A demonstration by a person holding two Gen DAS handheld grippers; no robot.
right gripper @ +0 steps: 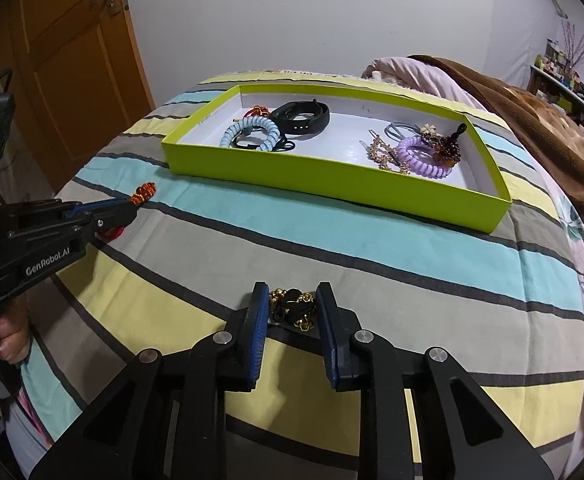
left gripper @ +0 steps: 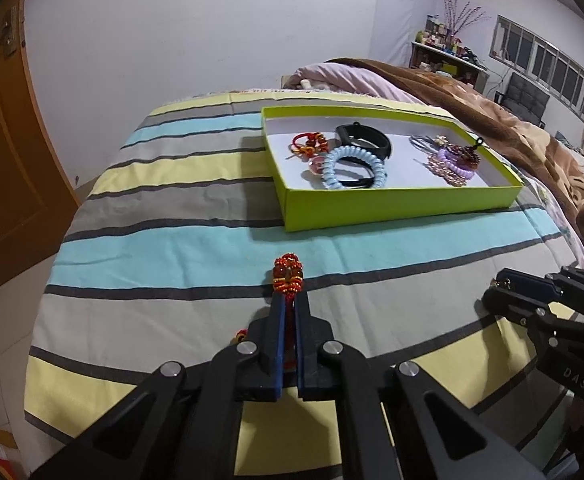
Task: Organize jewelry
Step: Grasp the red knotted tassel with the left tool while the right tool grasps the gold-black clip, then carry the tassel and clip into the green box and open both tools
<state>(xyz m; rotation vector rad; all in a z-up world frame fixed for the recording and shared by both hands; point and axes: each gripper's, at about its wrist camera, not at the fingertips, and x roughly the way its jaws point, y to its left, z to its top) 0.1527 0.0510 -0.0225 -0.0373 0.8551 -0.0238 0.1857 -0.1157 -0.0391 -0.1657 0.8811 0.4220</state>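
On the striped bedspread (left gripper: 163, 248) a lime-green box (left gripper: 396, 204) is set, open side up, toward the far edge of the bed. Two clusters are seen inside it. Left cluster: a pale blue coil hair tie (left gripper: 352, 168), a black wristband (left gripper: 366, 140) behind it, red-and-amber beaded pieces (left gripper: 310, 144) at the far left. Right cluster: a lilac coil hair tie (right gripper: 426, 158), a dark beaded bracelet (right gripper: 444, 144) lying on it, a gold-toned clip (right gripper: 388, 156) just beside, grey elastic loops (right gripper: 398, 128) behind.

Left gripper (left gripper: 289, 300) – jaws pressed together on a red beaded ornament (left gripper: 289, 273); its beaded head sticks out past the tips, a red cord is pinched between the blue pads. From the right wrist view the same gripper is seen at the left, tips just above the bedspread, well short of the box, a hand (right gripper: 5, 336) on its grip.

Right gripper (right gripper: 292, 308) – jaws partly spread around a black-and-gold piece (right gripper: 294, 306) lying on the bedspread. The piece sits between the pads; the left pad looks close to the gold beads, a gap is visible on the right. Firm contact cannot be told from the views.

Both held and bracketed items are outside the box, on the near side of the bed.
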